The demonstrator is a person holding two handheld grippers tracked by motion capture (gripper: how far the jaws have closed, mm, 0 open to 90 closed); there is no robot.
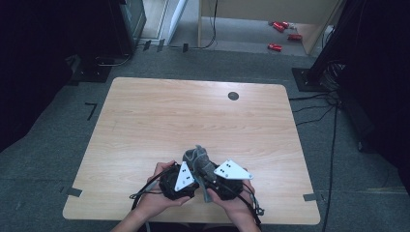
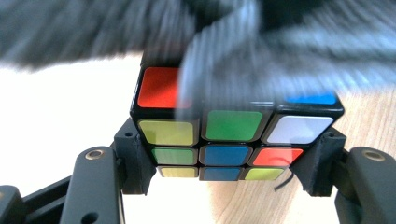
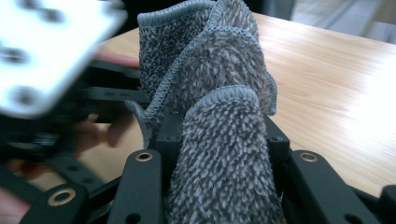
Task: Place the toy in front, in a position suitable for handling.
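Observation:
A scrambled colour cube (image 2: 224, 135) sits between the jaws of my left gripper (image 2: 229, 158), which press on its two sides. A grey fuzzy cloth (image 3: 219, 112) is clamped in my right gripper (image 3: 219, 140) and stands up in a bunch above the jaws. In the left gripper view the cloth (image 2: 261, 51) lies blurred across the cube's top. From above, the two grippers, left (image 1: 180, 180) and right (image 1: 223, 178), meet near the table's front edge with the cloth (image 1: 197, 160) between them; the cube is hidden there.
The wooden table (image 1: 145, 121) has a dark round grommet (image 1: 233, 95) at the back right. Cables trail from both grippers toward the front edge. Red items (image 1: 283, 34) lie on the floor beyond the table.

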